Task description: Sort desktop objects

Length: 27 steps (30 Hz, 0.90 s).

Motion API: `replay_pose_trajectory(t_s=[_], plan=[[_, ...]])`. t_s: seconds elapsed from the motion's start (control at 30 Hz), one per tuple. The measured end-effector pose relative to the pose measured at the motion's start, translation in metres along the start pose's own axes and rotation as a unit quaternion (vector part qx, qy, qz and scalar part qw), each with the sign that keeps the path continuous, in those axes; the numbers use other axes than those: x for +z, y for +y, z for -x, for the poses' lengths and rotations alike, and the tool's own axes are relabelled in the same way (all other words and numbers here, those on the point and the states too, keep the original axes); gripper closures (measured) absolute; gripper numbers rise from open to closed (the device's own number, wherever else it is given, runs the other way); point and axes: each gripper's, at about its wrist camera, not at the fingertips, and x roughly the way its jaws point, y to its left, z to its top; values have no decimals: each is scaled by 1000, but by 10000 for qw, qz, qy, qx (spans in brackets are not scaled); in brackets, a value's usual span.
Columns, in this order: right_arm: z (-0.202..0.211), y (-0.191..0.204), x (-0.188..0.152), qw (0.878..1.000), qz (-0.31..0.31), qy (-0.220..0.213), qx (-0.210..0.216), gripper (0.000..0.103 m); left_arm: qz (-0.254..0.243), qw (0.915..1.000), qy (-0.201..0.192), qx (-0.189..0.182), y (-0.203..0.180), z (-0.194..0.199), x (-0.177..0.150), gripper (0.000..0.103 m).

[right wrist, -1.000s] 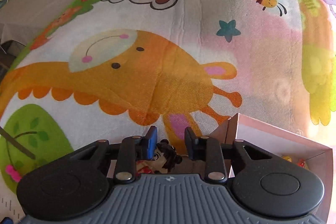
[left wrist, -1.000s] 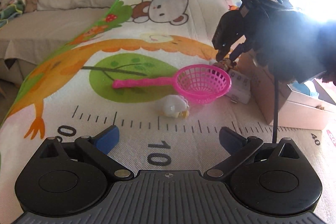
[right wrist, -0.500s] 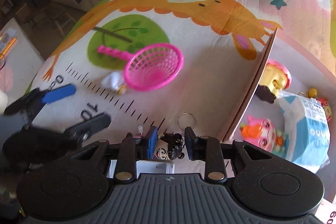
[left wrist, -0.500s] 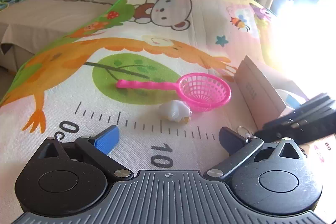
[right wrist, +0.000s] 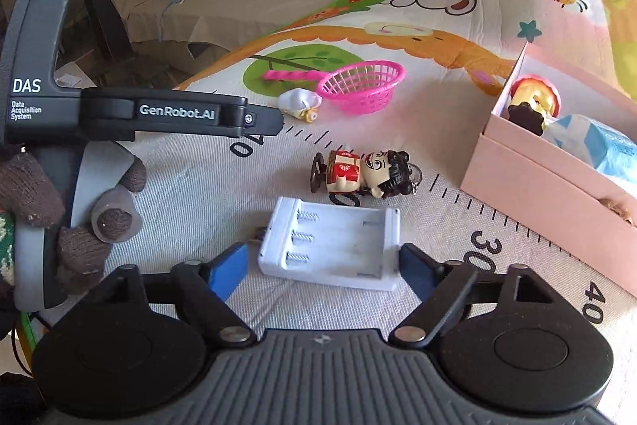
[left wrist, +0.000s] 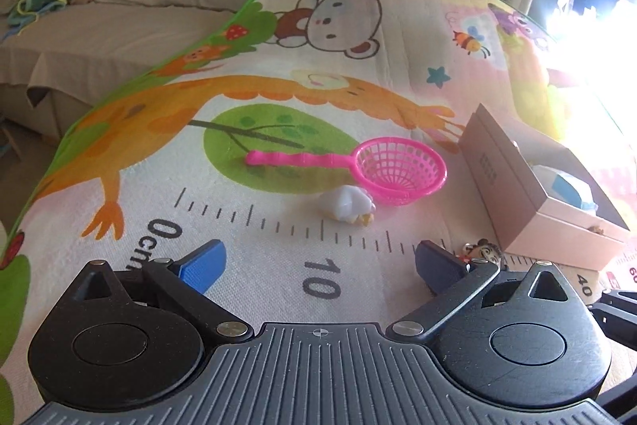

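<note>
White battery holder (right wrist: 332,245) sits between my spread right gripper (right wrist: 320,265) fingers | left gripper (left wrist: 318,261) released, idle | next: clench, carry to pink box (right wrist: 529,186).

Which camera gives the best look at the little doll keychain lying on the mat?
The right wrist view. There the doll keychain lies on its side in full sight on the mat, beyond the white battery holder. In the left wrist view only its head peeks out behind the left gripper's right finger.
</note>
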Motion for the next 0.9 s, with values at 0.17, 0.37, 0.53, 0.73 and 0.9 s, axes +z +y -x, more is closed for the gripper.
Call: replay_pose_trajectory(t_s=[0.17, 0.37, 0.53, 0.73, 0.9], plan=[[27, -30, -31, 9983, -276, -153, -492, 26, -502, 9985, 156, -125, -20, 8, -6, 0], [67, -102, -80, 9765, -1583, -589, -1335, 15, -1094, 9909, 365, -690, -66, 3, -18, 0], [85, -136, -116, 9487, -2393, -1171, -1701, 10, -1324, 9884, 436, -600, -99, -14, -26, 0], [89, -139, -121, 9443, -2489, -1360, -1670, 2, -953, 9941, 468, -204, -110, -29, -20, 0], [90, -144, -123, 9408, -2672, -1355, -1588, 0, -1193, 9924, -20, -316, -105, 6, -48, 0]])
